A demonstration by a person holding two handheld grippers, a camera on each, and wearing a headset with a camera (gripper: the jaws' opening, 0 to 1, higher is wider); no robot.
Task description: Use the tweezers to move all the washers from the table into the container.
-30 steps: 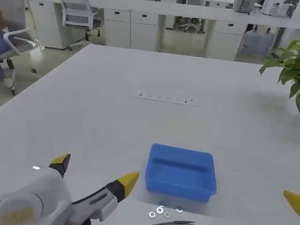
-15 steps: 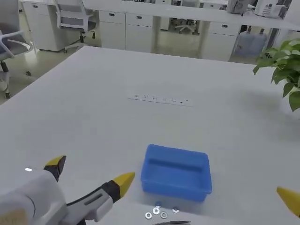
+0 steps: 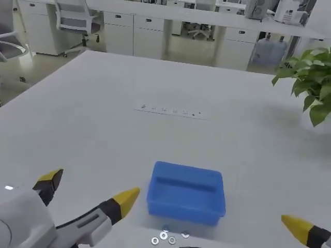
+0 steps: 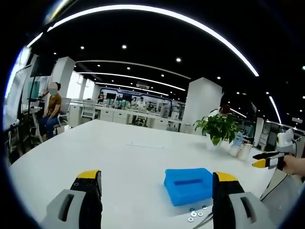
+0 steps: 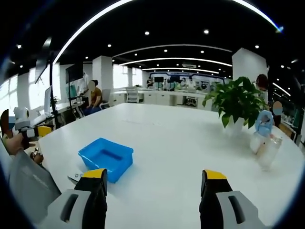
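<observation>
The washers (image 3: 163, 236), small flat silver rings, lie in a loose cluster on the smooth white table (image 3: 103, 113), just beside the near wall of the container (image 3: 186, 194), a rectangular blue plastic tub with rounded corners. Thin metal tweezers (image 5: 74, 178) lie on the table near the tub. The left gripper (image 4: 156, 179) hangs near the tub, its 2 yellow-tipped jaws spread wide and empty. The right gripper (image 5: 153, 175) gapes likewise, holding nothing. A leafy green plant (image 3: 310, 82) stands well apart.

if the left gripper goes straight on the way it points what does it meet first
Probably the blue container, just right of centre between the left gripper's open jaws; depth unclear, it may pass over.
</observation>
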